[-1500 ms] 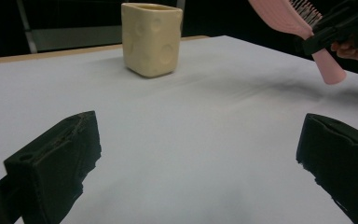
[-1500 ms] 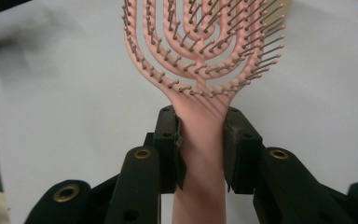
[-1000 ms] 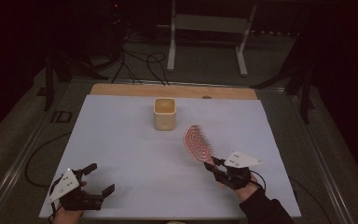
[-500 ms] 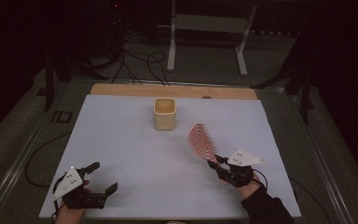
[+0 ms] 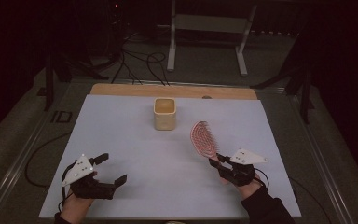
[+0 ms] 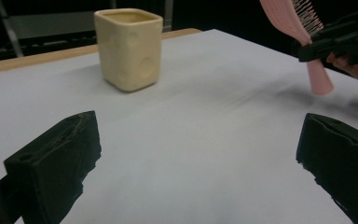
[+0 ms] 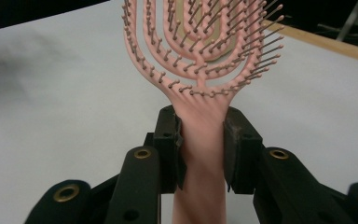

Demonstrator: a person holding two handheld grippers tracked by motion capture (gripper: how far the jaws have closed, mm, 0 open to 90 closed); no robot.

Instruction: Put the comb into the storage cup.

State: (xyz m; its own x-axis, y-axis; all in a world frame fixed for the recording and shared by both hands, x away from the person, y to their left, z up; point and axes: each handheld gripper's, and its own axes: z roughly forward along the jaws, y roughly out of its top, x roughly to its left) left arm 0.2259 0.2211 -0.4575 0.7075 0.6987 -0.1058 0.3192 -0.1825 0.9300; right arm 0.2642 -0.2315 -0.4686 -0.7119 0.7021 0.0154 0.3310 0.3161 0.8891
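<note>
The right hand-held gripper (image 5: 224,166) was clamped on the handle of the pink vented plastic hairbrush (image 5: 203,138), lifted clear of the white-covered bench (image 5: 135,140), head tilted up toward the cream square ceramic cup (image 5: 164,113). The narrow handle grip could have let the top-heavy brush pivot or slip. The left hand-held gripper (image 5: 105,171) rested low near the bench's front edge, jaws wide apart and empty.

I see my left black two-jaw gripper (image 5: 107,168) and my right black two-jaw gripper (image 5: 217,163), each with a pale grey three-cornered plate on top, marked with small dark dots. The right jaw arms are matte black with brass-ringed round holes. A dark sleeve (image 5: 268,210) covers the right forearm.
</note>
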